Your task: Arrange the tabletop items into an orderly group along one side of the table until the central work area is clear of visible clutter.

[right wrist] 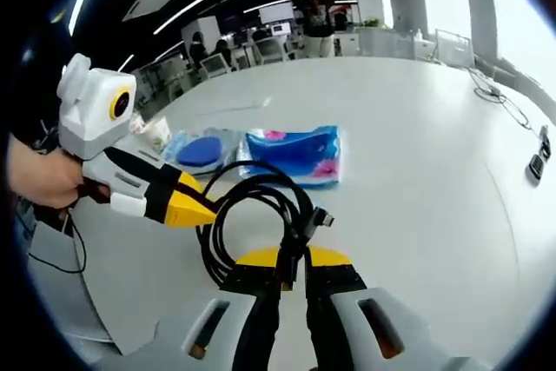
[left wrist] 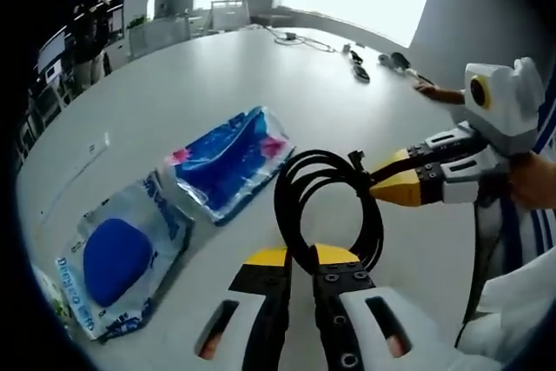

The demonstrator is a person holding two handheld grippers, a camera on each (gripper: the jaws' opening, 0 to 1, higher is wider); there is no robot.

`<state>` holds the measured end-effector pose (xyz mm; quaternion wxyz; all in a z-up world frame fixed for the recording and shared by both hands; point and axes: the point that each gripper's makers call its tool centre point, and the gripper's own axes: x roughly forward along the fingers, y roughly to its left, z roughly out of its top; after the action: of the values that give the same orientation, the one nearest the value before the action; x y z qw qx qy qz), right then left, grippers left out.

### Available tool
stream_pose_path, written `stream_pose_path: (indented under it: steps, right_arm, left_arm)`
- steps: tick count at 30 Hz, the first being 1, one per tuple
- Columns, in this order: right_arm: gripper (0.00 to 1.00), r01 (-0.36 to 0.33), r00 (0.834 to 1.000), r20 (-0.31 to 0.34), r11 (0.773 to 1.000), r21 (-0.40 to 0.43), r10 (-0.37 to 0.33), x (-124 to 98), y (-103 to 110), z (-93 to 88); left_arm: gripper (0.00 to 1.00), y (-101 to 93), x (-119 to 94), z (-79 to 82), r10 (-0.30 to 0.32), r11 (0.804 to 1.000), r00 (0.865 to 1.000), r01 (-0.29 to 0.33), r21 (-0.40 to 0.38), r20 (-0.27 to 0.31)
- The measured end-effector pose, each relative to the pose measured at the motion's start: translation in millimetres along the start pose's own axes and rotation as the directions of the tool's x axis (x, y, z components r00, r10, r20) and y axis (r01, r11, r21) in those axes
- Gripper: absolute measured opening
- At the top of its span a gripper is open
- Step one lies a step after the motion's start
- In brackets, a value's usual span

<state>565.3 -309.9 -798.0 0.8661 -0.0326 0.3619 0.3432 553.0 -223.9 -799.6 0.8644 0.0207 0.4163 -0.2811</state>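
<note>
Both tongs were closed on one coiled black cable (left wrist: 328,206), each from its own side. Left tongs (left wrist: 300,258) had their yellow tips pinched nearly together on the near arc of the coil; in the right gripper view they came in from the left with tips closed against the loops. Right tongs (right wrist: 294,260) gripped the strands close to the plug end (right wrist: 323,219), jaws narrow, and in the left gripper view their tips (left wrist: 391,184) met the coil's far right edge.

Cable sat between the two tongs, seemingly lifted or dragged just above the white table (left wrist: 217,84), though whether it cleared the surface could not be told. Beside it, toward the left tongs' far side, lay a blue pack (left wrist: 228,161) and, next to that, a clear pouch (left wrist: 117,254) with a round blue thing inside; the two packets touched or nearly so. Across the table some small dark items (left wrist: 358,67) lay near the far edge, well apart from the coil.

Judging by this, the step was carrying the coil over to join the packets. Doing it well would mean moving both tongs together so the loops stayed gathered, setting the coil down just beside the blue pack without overlapping it, and letting go one side at a time so the cable did not spring open.
</note>
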Motion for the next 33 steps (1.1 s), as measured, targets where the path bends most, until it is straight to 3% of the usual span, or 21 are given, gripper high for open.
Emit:
stream_pose_path:
  steps: [15,33]
  right_arm:
    - [0.06,-0.027,0.998,-0.055,1.0,-0.012,0.027,14.6,-4.2,-8.8]
    - [0.07,-0.038,0.998,-0.058,0.999,-0.007,0.037,19.4,-4.3,-11.0]
  left_arm:
    - [0.05,3.1,7.0,-7.9,0.02,0.999,0.999,-0.021,-0.035,-0.033]
    - [0.06,8.5,12.2,-12.7,0.044,0.997,0.998,-0.047,-0.059,-0.041]
